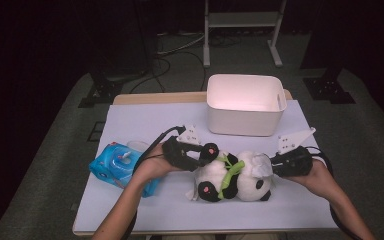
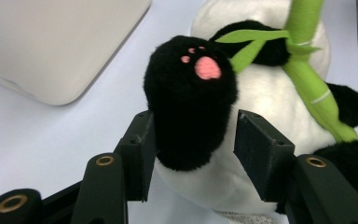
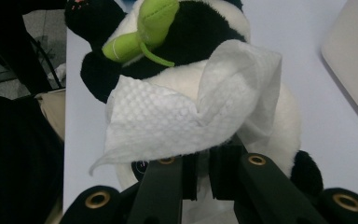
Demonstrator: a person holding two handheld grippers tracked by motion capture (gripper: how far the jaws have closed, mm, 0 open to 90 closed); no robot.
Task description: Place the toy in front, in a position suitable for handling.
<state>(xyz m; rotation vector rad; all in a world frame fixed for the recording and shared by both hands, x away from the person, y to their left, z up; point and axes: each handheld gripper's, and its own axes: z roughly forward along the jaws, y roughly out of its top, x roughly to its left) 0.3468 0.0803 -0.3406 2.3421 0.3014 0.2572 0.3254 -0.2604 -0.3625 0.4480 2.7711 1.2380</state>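
Two hand-held grippers work a soft, light panda lying on the surface: the left loosely straddles its squashy paw, the right pinches a limp wipe against its head.

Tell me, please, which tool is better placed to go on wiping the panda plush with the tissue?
The right tool: it is shut on the white wipe, which lies against the panda plush. The left tool straddles the panda's black foot with a gap at one pad, so it suits steadying.
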